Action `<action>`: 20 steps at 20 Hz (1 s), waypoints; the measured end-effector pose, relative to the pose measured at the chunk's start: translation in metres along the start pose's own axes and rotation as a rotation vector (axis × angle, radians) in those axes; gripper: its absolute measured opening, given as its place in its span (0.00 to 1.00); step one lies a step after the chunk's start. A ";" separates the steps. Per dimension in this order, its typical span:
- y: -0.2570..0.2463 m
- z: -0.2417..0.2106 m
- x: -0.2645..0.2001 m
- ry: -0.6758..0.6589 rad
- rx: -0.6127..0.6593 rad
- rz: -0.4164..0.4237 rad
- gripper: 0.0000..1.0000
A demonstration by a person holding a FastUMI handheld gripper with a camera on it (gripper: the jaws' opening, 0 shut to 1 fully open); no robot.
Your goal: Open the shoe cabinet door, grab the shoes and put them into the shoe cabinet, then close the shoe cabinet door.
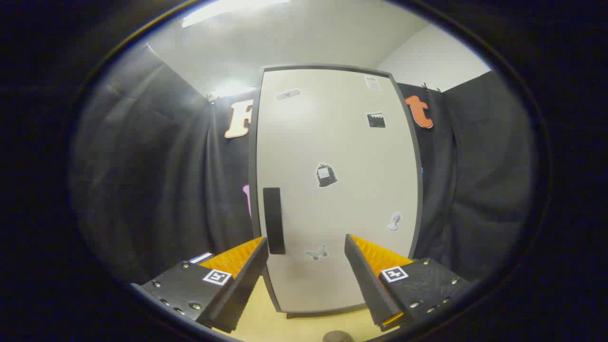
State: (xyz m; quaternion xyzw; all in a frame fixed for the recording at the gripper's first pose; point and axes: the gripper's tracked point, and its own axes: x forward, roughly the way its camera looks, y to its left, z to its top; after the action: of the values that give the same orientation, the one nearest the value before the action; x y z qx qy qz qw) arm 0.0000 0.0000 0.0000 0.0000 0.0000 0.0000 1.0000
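Observation:
The shoe cabinet (332,190) stands upright straight ahead, its pale door shut inside a dark grey frame. A black vertical handle (273,220) sits low on the door's left side. Several small stickers dot the door. My gripper (306,249) is open, its two fingers spread wide in front of the door's lower part, with nothing between them. The left fingertip (254,251) is close beside the handle's lower end. A dark rounded thing (337,337) peeks in at the floor below the fingers; I cannot tell what it is.
The cabinet rests on a light wooden floor (304,323). Black cloth walls (156,180) hang close on both sides and behind the cabinet. A white wall and a ceiling light are above.

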 end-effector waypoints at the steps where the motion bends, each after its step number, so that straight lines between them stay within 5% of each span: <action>1: 0.003 0.000 0.001 0.007 -0.005 -0.001 0.99; 20: 0.044 0.014 0.067 -0.021 0.008 0.070 0.94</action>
State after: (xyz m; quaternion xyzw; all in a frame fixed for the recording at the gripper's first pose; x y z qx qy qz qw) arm 0.0667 0.0445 0.0142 0.0042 -0.0106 0.0351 0.9993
